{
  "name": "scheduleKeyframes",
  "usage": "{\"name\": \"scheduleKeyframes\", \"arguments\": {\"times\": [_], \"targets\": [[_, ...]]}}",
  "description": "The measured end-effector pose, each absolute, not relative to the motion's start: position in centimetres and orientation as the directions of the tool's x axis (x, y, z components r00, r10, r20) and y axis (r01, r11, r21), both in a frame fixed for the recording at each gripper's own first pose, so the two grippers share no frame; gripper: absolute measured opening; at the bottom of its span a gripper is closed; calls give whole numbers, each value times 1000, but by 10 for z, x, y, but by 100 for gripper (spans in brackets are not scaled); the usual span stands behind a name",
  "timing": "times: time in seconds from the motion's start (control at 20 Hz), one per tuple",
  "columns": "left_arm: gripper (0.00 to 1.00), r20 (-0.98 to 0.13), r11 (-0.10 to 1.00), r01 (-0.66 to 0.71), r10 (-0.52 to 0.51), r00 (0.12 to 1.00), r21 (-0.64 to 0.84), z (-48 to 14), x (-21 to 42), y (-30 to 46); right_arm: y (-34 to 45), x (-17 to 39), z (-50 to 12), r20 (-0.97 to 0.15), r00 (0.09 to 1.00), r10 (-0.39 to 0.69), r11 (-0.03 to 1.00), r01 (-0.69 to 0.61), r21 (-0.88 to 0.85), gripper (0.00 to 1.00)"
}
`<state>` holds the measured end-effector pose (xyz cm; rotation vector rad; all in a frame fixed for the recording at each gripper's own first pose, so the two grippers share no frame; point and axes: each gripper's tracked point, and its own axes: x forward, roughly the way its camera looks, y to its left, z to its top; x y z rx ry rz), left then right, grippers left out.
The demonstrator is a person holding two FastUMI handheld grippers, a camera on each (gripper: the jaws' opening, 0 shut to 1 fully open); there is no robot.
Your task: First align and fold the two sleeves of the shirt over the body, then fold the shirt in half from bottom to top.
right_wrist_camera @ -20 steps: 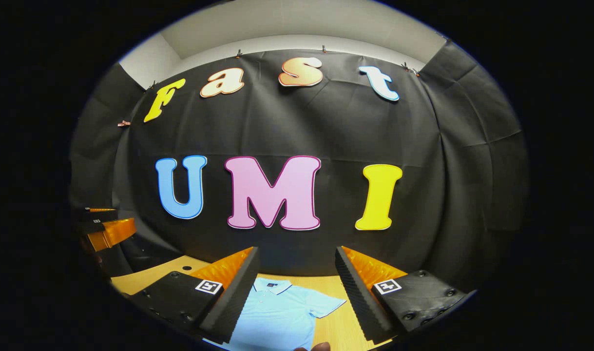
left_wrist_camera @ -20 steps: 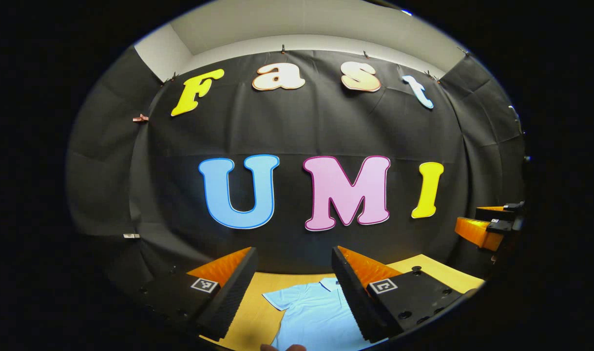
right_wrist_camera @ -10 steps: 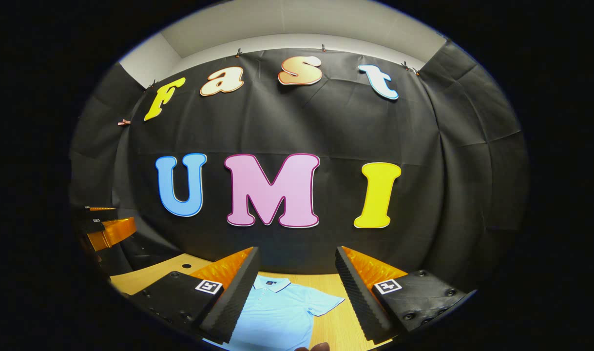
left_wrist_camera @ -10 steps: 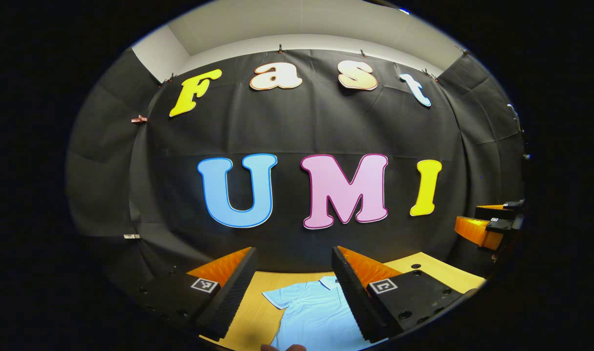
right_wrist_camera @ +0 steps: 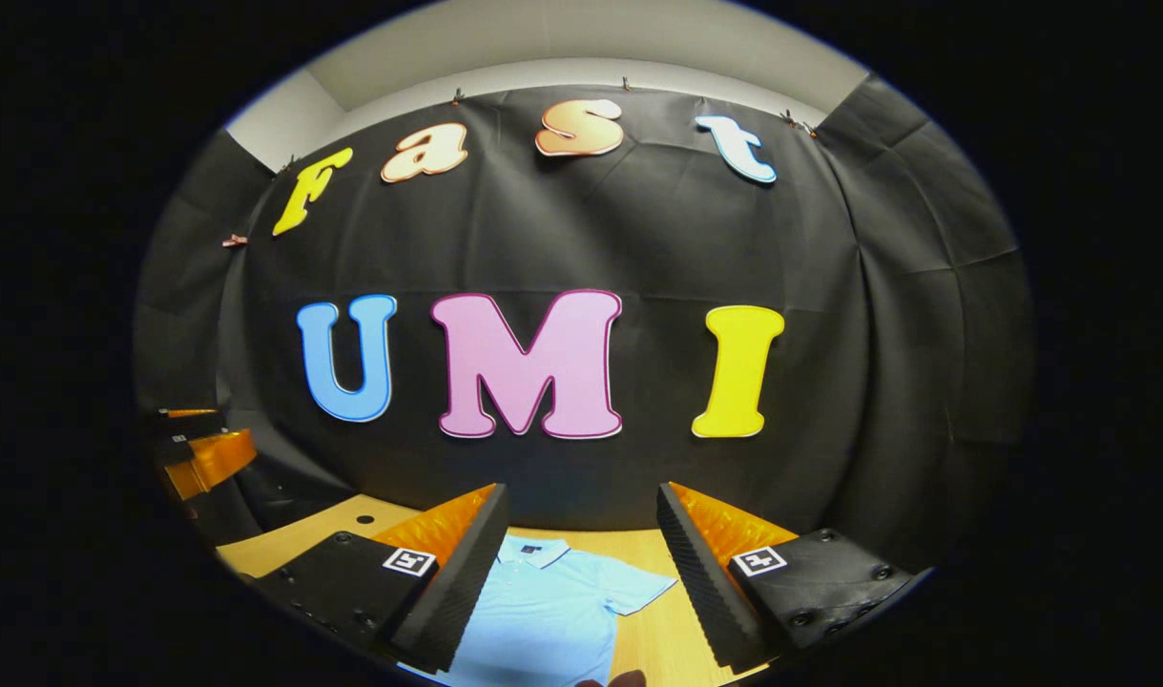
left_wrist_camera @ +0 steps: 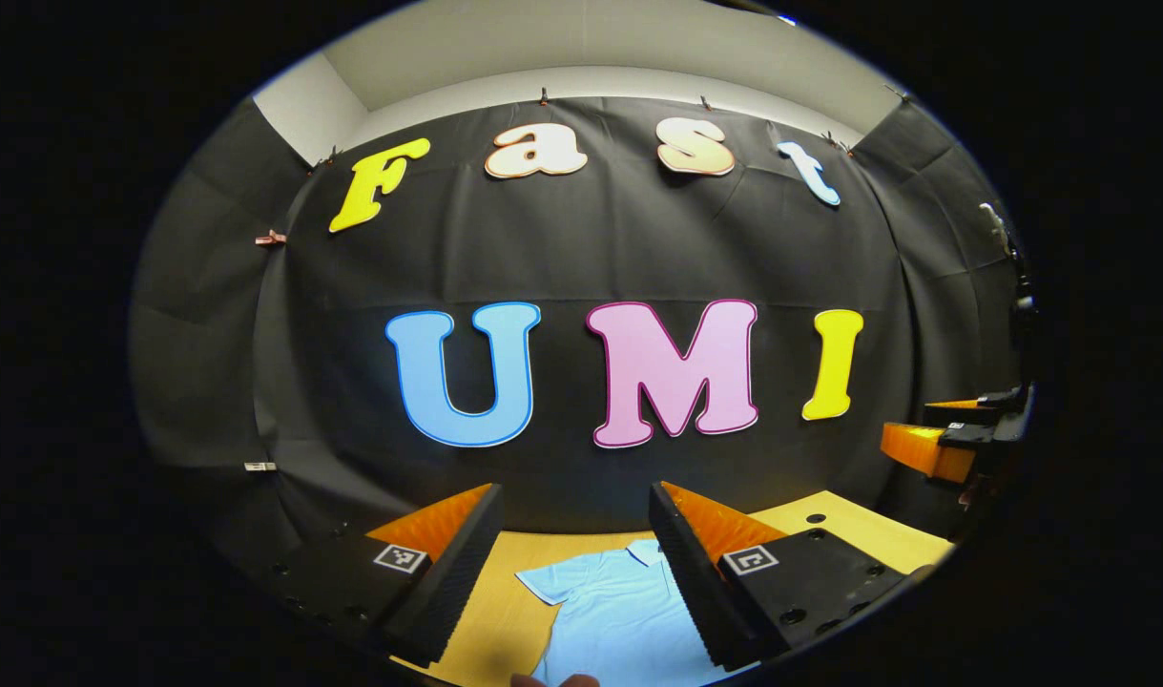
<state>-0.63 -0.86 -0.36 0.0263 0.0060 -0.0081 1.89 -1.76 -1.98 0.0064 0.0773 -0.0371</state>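
The light blue polo shirt lies flat on the wooden table, sleeves unfolded, at 6 o'clock. The left gripper and right gripper both hang above it, jaws spread wide, holding nothing.

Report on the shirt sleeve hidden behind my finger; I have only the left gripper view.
Observer: In the right gripper view, that sleeve lies spread flat on the table, not yet folded over the shirt.
Operator: Check the right gripper.
Observer: The right gripper is open, with nothing between its fingers, held above the shirt.
Operator: Now the collar.
Observer: The collar lies flat at the shirt's far end, toward the booth wall.
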Motion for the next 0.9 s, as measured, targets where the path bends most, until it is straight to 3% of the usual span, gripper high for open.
{"name": "scheduleKeyframes", "arguments": {"times": [0.45, 0.9], "targets": [[97, -40, 1000, 9, -8, 999, 20, -26, 5, -24, -80, 125, -187, -490, 869, -72, 977, 160, 140, 99], [97, -110, 998, -46, 51, 993, 46, -65, 28, -30, -136, 190, -358, -695, 708, -126, 959, 266, 98, 98]]}}
